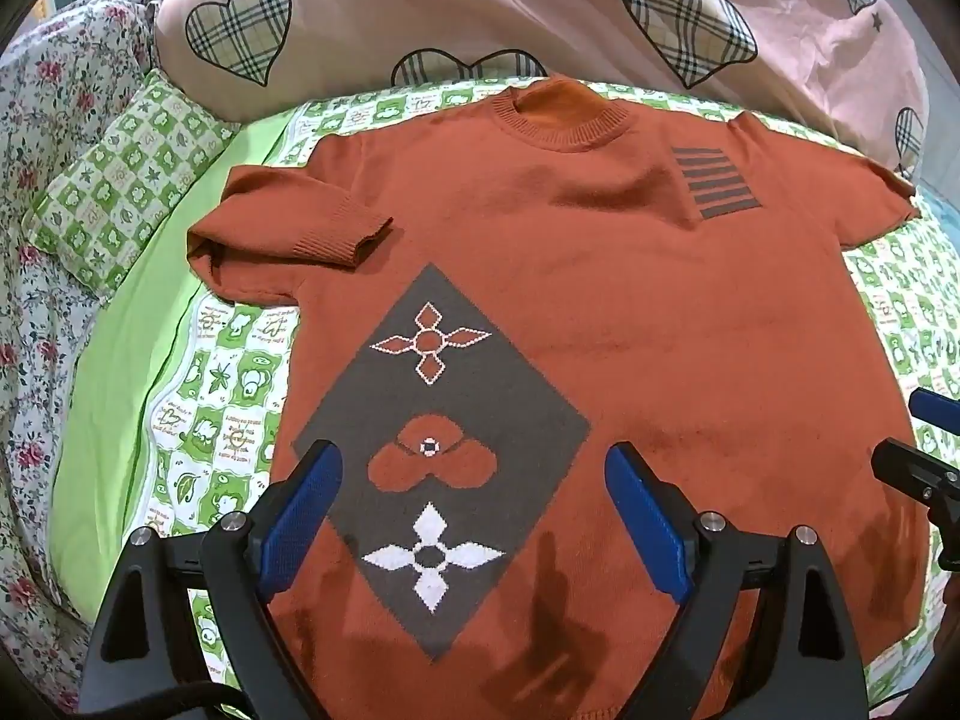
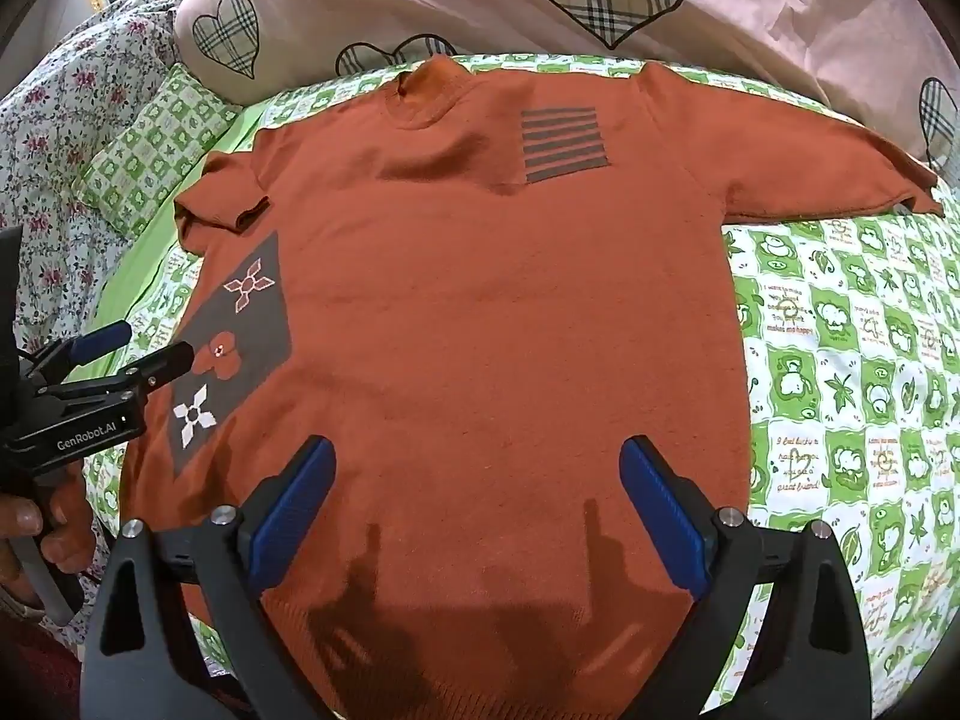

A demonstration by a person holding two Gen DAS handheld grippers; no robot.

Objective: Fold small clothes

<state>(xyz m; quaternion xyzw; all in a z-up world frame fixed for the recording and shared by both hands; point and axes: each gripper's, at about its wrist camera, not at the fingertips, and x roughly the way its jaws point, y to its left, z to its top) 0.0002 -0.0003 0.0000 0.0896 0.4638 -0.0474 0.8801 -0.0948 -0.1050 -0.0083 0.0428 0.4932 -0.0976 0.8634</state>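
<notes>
Through my left wrist camera, my left gripper (image 1: 474, 516) hangs with its blue pads spread wide and nothing between them, above the near left part of the orange knit sweater (image 1: 600, 300). The sweater lies front up and nearly flat on the green checked bedsheet (image 1: 228, 396), collar far, hem near. Its left sleeve (image 1: 288, 234) is already turned in a little, cuff lying on the chest beside the grey diamond panel (image 1: 444, 456). At the right edge I see the tip of my right gripper (image 1: 918, 438).

Through my right wrist camera, my right gripper (image 2: 477, 510) is equally wide and empty, over the near middle of the sweater. The right sleeve (image 2: 828, 162) stretches out flat toward the pink heart-print quilt (image 2: 720, 12). The hem directly below me is in my own shadow, so I can't be sure how flat it lies.

As I judge it, the first fold is mine to start. I'd take each side at shoulder and hem, pinch both layers cleanly, and bring the sleeves inward evenly, lifting low so the knit doesn't drag and bunch the sheet.
</notes>
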